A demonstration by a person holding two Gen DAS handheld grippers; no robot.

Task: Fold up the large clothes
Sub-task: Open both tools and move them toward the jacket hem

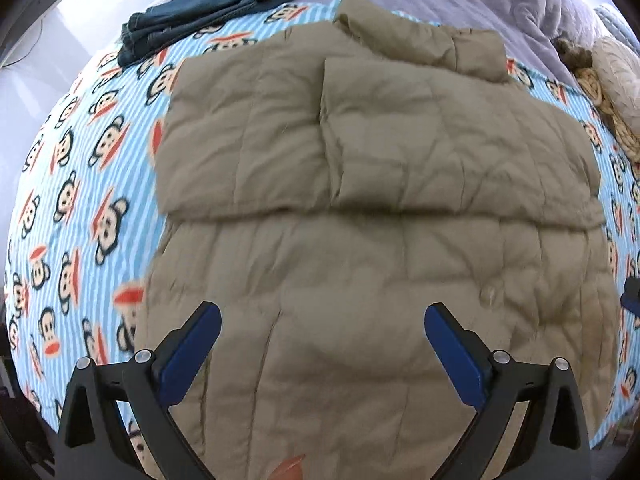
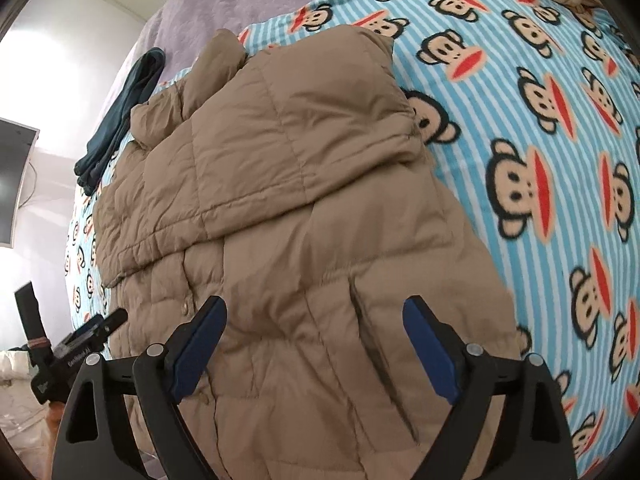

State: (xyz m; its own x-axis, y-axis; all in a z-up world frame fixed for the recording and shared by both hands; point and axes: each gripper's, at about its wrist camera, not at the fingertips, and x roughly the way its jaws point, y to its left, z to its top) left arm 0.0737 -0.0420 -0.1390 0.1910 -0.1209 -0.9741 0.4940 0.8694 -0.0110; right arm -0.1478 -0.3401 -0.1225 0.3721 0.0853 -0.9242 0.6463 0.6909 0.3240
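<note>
While tan quilted jacket [image 1: 360, 200] lies part-folded on monkey-print blanket [image 1: 80, 200], left gripper [image 1: 322, 312] wide, right gripper [image 2: 314, 304] wide.

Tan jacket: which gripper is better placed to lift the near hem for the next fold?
Marginally left, probably. Left gripper hangs open, squarely over the tan jacket near its hem; right gripper, also open, sits toward its right edge.

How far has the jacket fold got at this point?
Done: both sleeves of the tan puffer jacket lie folded across its chest. In hand: nothing; the left hand-held gripper and right hand-held gripper hover open over the hem. Left: folding the hem up toward the collar.
</note>
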